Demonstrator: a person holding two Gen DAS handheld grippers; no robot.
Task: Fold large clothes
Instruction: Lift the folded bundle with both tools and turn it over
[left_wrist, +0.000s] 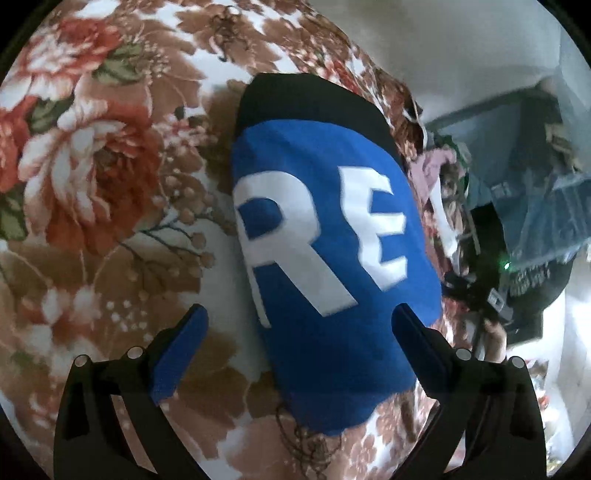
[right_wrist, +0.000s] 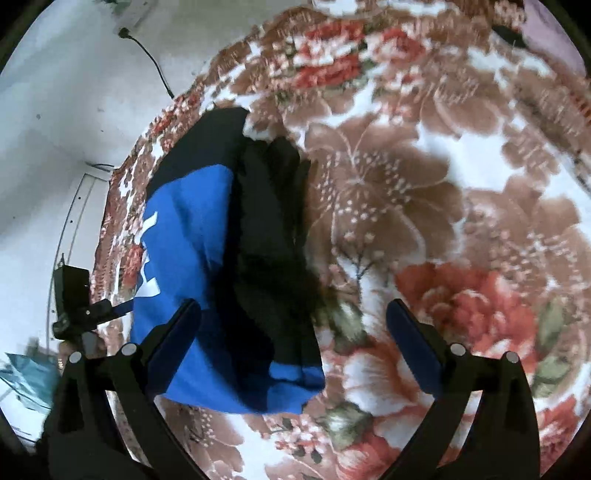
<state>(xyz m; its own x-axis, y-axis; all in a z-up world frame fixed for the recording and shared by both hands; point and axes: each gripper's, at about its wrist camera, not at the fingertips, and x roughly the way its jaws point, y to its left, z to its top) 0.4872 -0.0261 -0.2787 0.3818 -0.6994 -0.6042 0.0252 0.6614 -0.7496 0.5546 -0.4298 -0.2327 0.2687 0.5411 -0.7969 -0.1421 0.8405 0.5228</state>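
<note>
A blue and black garment with big white letters "RE" (left_wrist: 325, 266) lies folded into a narrow bundle on a floral blanket (left_wrist: 103, 184). My left gripper (left_wrist: 299, 325) is open and empty, hovering just above the garment's near end. In the right wrist view the same garment (right_wrist: 192, 258) shows its blue panel and a black folded part (right_wrist: 273, 251). My right gripper (right_wrist: 291, 321) is open and empty above the garment's near right edge. The other gripper (right_wrist: 81, 306) shows at the left, beside the garment.
The floral blanket (right_wrist: 443, 206) covers the bed on all sides of the garment. Beyond the bed edge are a pale wall with a black cable (right_wrist: 147, 55), and a cluttered area with clothes and dark furniture (left_wrist: 524, 206).
</note>
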